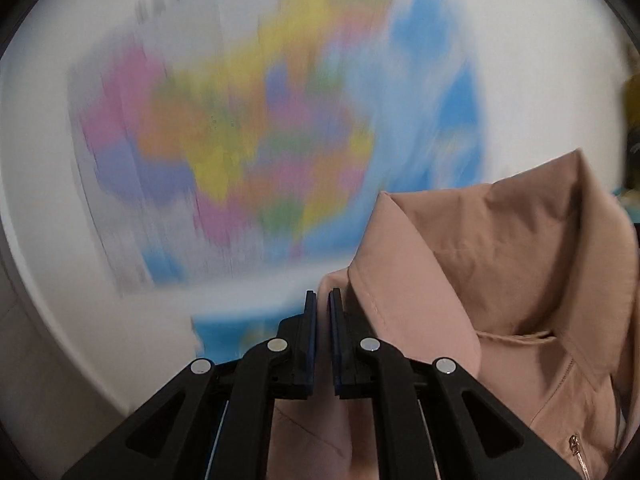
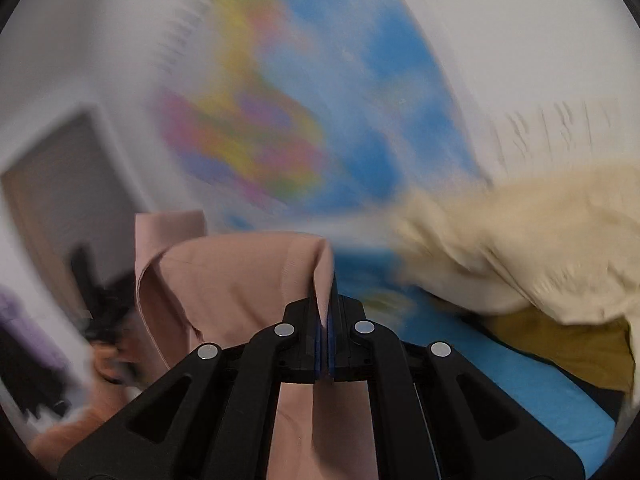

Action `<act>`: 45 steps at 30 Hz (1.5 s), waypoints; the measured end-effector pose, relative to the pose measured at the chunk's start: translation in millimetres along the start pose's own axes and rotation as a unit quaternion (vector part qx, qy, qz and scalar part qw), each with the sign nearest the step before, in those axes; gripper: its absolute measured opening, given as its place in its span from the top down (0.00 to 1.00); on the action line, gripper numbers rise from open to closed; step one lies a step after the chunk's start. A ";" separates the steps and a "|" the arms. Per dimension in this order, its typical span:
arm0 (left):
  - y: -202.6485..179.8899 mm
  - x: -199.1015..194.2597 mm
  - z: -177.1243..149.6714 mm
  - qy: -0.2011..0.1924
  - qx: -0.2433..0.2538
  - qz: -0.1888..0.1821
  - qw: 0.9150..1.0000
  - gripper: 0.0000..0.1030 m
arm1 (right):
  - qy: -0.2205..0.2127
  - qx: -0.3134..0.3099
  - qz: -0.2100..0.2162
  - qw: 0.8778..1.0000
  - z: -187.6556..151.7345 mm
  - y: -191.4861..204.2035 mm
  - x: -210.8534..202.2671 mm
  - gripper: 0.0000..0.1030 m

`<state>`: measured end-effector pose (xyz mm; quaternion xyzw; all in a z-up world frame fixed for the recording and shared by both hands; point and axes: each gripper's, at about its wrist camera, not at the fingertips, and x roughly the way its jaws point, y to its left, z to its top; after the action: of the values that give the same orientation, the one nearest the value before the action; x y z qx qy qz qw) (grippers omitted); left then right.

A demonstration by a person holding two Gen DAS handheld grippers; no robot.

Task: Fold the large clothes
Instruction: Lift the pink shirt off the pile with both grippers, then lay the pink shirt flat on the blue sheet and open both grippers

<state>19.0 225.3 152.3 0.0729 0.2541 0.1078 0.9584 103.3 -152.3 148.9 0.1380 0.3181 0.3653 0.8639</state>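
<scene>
In the left wrist view, a motion-blurred, many-coloured wall map (image 1: 248, 132) filled the upper left and centre of the frame against a white wall (image 1: 540, 20). At the bottom centre the left gripper (image 1: 323, 300) showed its two black fingers with blue pads (image 1: 310, 320) drawn close together, a narrow slit of light between them; pink cloth ran beneath the fingers and against the right one, but whether any of it was pinched in the slit could not be told. To the right, the pink jacket (image 1: 500, 248) hung raised in the lower right of the frame, its collar standing up and a zipper (image 1: 576, 452) showing near the bottom right edge. In the right wrist view, a grey door (image 2: 60, 200) stood at the left edge, and dark blurred shapes lay below it that could not be made out. The same pink jacket (image 2: 240, 276) rose at lower centre, its edge folded into the right gripper (image 2: 325, 296), whose fingers were closed tight upon the cloth. The blurred map (image 2: 280, 128) hung above centre. At the right a cream garment (image 2: 532, 240) lay heaped over a mustard one (image 2: 568, 344) on a blue surface (image 2: 500, 380).
</scene>
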 end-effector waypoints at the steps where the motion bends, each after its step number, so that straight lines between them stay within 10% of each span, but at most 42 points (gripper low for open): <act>1: -3.9 42.9 -12.9 0.042 0.002 -0.001 0.999 0.96 | 0.030 0.018 -0.010 0.999 -4.5 -18.3 30.3 0.98; 5: -18.1 155.8 -64.0 0.141 0.001 0.008 0.990 0.96 | 0.148 0.103 -0.054 0.982 -39.9 -97.0 149.7 0.98; 10: -8.8 205.4 -90.2 0.198 -0.019 -0.022 0.980 0.93 | 0.170 0.095 -0.096 0.976 -41.3 -114.8 182.8 0.83; 13: 3.9 201.5 -86.2 0.202 -0.016 -0.079 0.976 0.59 | 0.165 -0.014 -0.156 0.974 -26.4 -83.6 175.0 0.25; 15: 12.8 193.0 -86.7 0.201 -0.015 -0.122 0.972 0.23 | 0.154 -0.078 -0.168 0.971 -24.9 -64.6 172.6 0.21; 18: 23.6 187.2 -96.2 0.221 -0.027 -0.173 0.959 0.23 | 0.186 -0.082 -0.172 0.964 -33.0 -65.5 199.7 0.28; 22: 23.6 186.7 -120.3 0.256 -0.010 -0.188 0.948 0.23 | 0.227 -0.062 -0.142 0.962 -51.9 -74.7 230.3 0.93; 23: 21.2 187.2 -129.9 0.267 0.000 -0.194 0.944 0.26 | 0.224 -0.068 -0.135 0.963 -53.2 -71.5 232.0 0.93; 27: 19.3 186.2 -132.7 0.255 0.010 -0.177 0.951 0.94 | 0.176 -0.085 -0.124 0.973 -40.9 -49.2 209.6 0.97; 34: 18.2 191.1 -62.2 0.190 -0.044 -0.167 0.967 0.97 | 0.107 -0.026 -0.114 0.987 -11.4 -61.5 177.9 0.97; 39: -26.4 223.3 -76.1 0.218 0.032 -0.111 0.969 0.92 | 0.134 0.027 -0.144 0.980 -31.9 -87.8 197.2 0.91; 42: -20.1 222.1 -83.5 0.219 0.014 -0.111 0.969 0.70 | 0.134 0.034 -0.165 0.977 -34.7 -85.4 193.0 0.48; 45: 7.4 185.1 -77.9 0.183 -0.035 -0.134 0.973 0.56 | 0.118 0.021 -0.157 0.980 -38.4 -73.9 163.7 0.33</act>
<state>135.4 284.1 -0.6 -0.0164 0.4291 -0.0015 0.9031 205.4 -85.7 11.5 0.0607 0.4433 0.2319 0.8637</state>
